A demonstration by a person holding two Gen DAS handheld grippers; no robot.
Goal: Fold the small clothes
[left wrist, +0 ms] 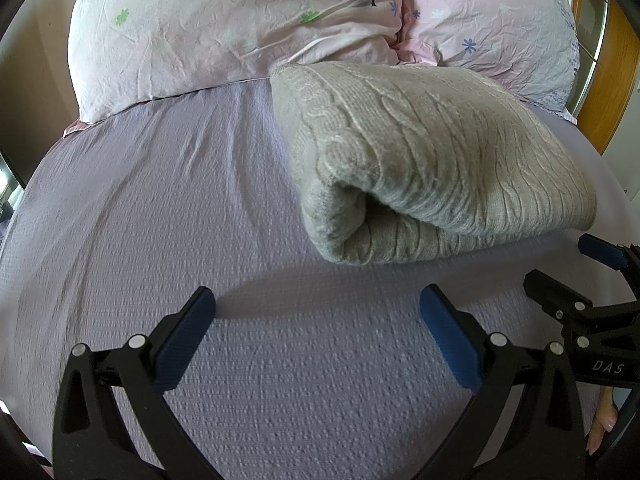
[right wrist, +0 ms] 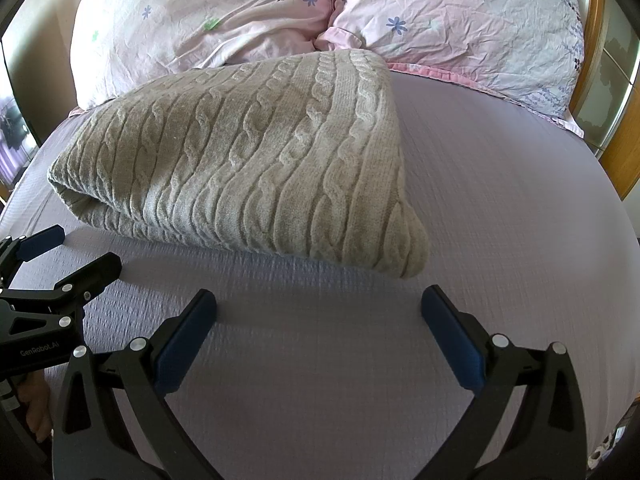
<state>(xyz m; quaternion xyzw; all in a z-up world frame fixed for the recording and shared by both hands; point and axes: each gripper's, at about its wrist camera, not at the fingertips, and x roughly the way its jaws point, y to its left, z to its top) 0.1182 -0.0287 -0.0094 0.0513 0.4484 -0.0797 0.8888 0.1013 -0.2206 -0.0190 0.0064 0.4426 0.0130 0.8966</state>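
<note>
A grey-beige cable-knit sweater point(left wrist: 432, 156) lies folded in a thick bundle on the lilac bed sheet point(left wrist: 168, 216); it also shows in the right wrist view point(right wrist: 248, 168). My left gripper point(left wrist: 318, 308) is open and empty, hovering over the sheet just in front of the sweater's left corner. My right gripper point(right wrist: 319, 308) is open and empty, in front of the sweater's right corner. Each gripper shows at the edge of the other's view: the right gripper point(left wrist: 568, 268) and the left gripper point(right wrist: 72, 252), both with jaws apart.
Two pink floral pillows point(left wrist: 224, 36) point(left wrist: 492, 20) lie at the head of the bed behind the sweater; they also show in the right wrist view point(right wrist: 200, 24) point(right wrist: 460, 20). A wooden frame point(left wrist: 612, 80) stands at the right. The sheet point(right wrist: 500, 200) spreads right of the sweater.
</note>
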